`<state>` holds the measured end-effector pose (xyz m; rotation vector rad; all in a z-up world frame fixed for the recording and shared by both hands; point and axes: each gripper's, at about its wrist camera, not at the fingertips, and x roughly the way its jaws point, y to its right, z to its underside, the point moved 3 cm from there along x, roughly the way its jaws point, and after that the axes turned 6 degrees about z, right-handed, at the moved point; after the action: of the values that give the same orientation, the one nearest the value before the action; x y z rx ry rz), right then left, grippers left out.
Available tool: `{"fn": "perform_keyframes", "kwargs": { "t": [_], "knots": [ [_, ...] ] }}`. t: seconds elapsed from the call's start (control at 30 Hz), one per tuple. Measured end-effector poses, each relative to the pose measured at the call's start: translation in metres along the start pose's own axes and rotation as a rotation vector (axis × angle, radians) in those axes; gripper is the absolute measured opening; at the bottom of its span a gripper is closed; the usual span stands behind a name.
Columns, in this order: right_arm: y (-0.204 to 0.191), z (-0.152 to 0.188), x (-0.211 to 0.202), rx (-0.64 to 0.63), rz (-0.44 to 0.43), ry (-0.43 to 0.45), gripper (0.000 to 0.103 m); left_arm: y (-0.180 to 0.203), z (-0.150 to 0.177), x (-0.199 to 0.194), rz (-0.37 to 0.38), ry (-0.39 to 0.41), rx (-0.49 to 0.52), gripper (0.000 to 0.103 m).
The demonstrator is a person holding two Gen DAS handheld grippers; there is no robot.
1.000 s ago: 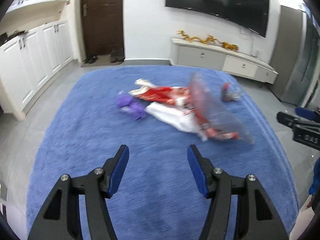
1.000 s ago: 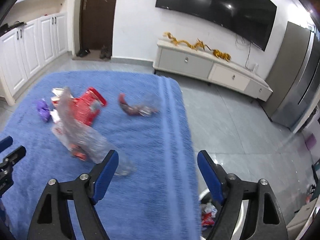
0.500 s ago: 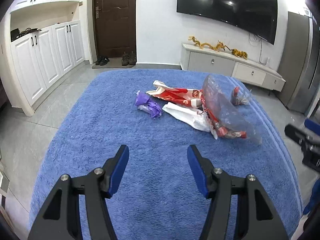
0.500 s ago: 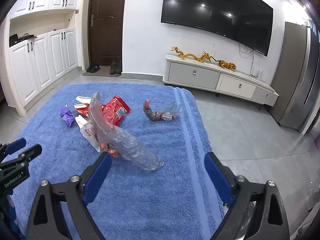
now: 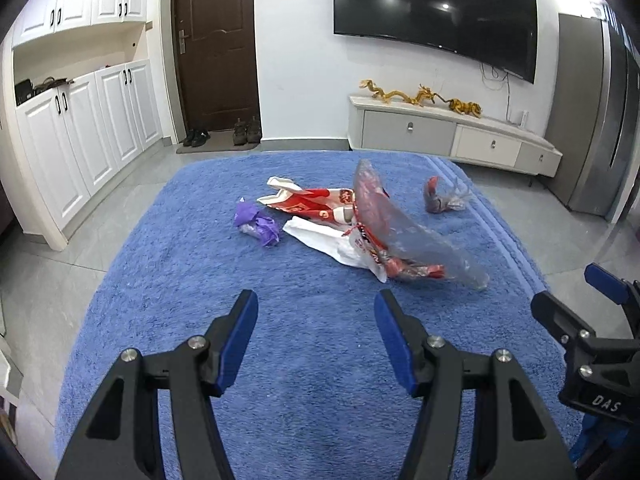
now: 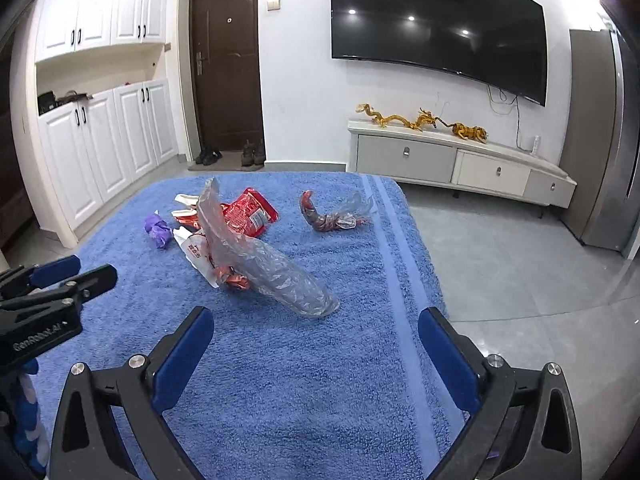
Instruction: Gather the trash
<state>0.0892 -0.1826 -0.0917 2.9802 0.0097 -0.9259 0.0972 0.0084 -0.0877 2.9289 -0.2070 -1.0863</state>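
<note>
Trash lay on the blue rug (image 6: 280, 360): a clear bag (image 6: 268, 268), light and limp, best pinched at its near end. Right gripper (image 6: 316, 344) jaws had just been opening, empty; left gripper (image 5: 316, 320) jaws apart, empty.

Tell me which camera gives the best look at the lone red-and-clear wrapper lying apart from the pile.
The right wrist view: the red-and-clear wrapper lies near mid-frame, its curved red end and clear tail unblocked. The left wrist view shows it smaller, farther off to the right.

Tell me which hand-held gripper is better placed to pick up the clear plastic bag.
Probably the right hand-held gripper: its open jaws face the clear plastic bag directly; the left hand-held gripper sits off to its side.
</note>
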Motion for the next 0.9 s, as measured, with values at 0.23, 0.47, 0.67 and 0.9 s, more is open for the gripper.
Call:
{"fn": "perform_keyframes", "kwargs": {
  "t": [0.23,0.47,0.67,0.9],
  "knots": [
    [0.014,0.004,-0.006,0.041,-0.010,0.016,0.103,0.016,-0.001,0.002,-0.010,-0.002,0.016,0.064],
    [0.023,0.008,-0.005,0.076,-0.014,0.025,0.103,0.023,-0.004,-0.004,-0.024,0.033,0.024,0.079],
    [0.029,0.013,-0.003,0.084,-0.002,0.028,0.103,0.020,0.000,0.000,-0.040,0.046,0.040,0.079],
    [0.046,0.024,0.002,0.103,0.037,0.020,0.103,-0.020,0.015,0.003,-0.129,0.055,0.018,0.079]
  ]
}}
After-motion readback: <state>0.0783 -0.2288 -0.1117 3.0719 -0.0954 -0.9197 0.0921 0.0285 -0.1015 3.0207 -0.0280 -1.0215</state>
